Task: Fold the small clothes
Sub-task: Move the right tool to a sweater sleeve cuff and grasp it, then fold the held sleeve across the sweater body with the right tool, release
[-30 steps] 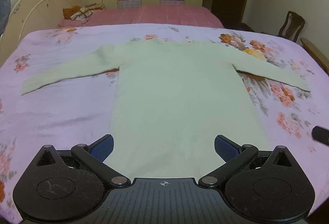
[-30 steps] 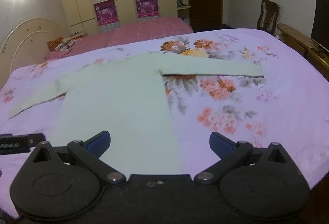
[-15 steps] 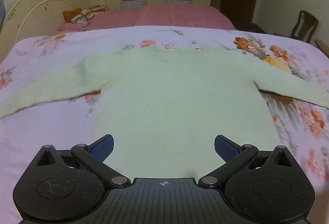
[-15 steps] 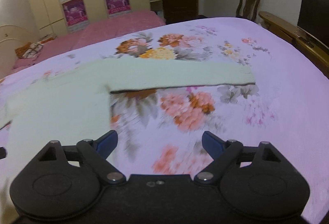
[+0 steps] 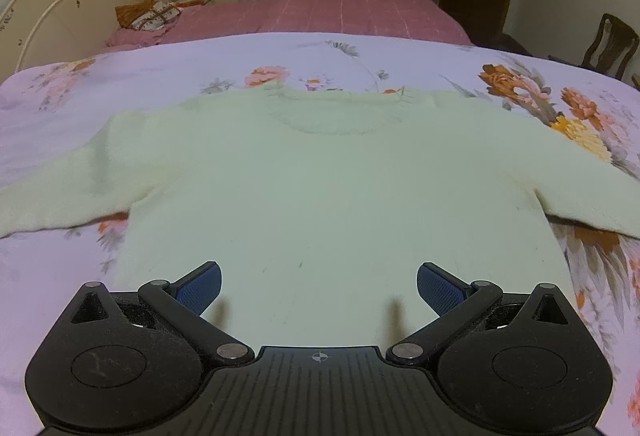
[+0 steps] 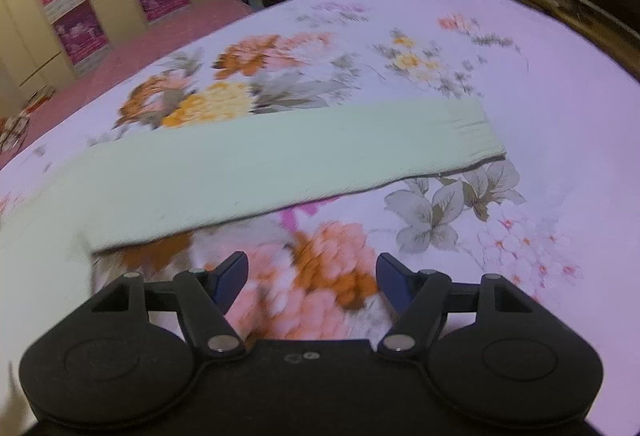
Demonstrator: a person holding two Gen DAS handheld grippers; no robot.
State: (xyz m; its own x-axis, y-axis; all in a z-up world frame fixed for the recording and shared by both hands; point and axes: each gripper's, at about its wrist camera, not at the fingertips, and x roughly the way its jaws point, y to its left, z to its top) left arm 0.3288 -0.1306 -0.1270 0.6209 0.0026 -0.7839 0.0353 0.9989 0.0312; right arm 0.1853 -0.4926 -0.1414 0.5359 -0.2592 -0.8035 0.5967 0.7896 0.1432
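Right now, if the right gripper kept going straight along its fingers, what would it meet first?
Probably the floral bedspread, not the sweater. The right gripper, jaws closing on nothing, points down at bare cloth just short of the pale sweater's sleeve. Motion blur leaves depth uncertain.

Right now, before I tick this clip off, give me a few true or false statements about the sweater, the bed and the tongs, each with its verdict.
1. The pale sweater lies flat on the floral bedspread with both sleeves spread out. True.
2. The left tongs are clamped on the sweater's hem. False: they stand open above the sweater body, gripping nothing.
3. The right tongs are over the floral bedspread, short of the sleeve. True; they are closing with nothing between them.
4. The sleeve in the right wrist view is already folded across the chest. False: it lies straight out, cuff on the bedspread.
5. A second bed with a pink cover stands behind. True.
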